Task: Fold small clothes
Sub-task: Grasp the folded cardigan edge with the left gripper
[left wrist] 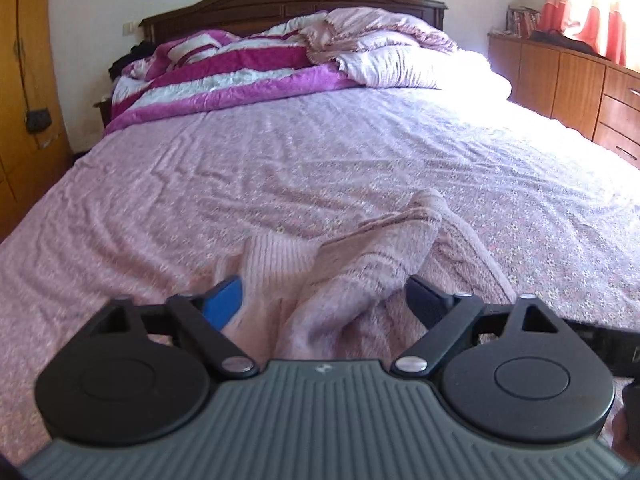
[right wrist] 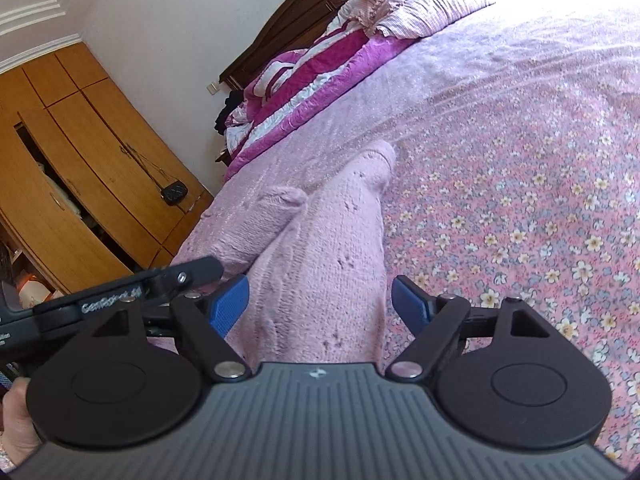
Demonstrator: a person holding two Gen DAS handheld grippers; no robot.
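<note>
A small pale pink knitted garment (left wrist: 352, 276) lies crumpled on the floral bed sheet (left wrist: 280, 160), with a sleeve bent over its body. My left gripper (left wrist: 324, 300) is open, its jaws wide apart on either side of the bunched knit. In the right wrist view the same garment (right wrist: 320, 264) stretches away from me, a sleeve end (right wrist: 380, 160) pointing toward the headboard. My right gripper (right wrist: 320, 304) is open, with its blue pads (right wrist: 230, 304) on either side of the garment's near end. The left gripper's body (right wrist: 120, 300) shows at the left of that view.
A rumpled magenta-and-white striped quilt (left wrist: 240, 76) and a pink blanket (left wrist: 380, 48) are piled at the head of the bed by the dark headboard (left wrist: 292, 0). A wooden wardrobe (right wrist: 80, 168) stands left of the bed, a wooden dresser (left wrist: 580, 88) to the right.
</note>
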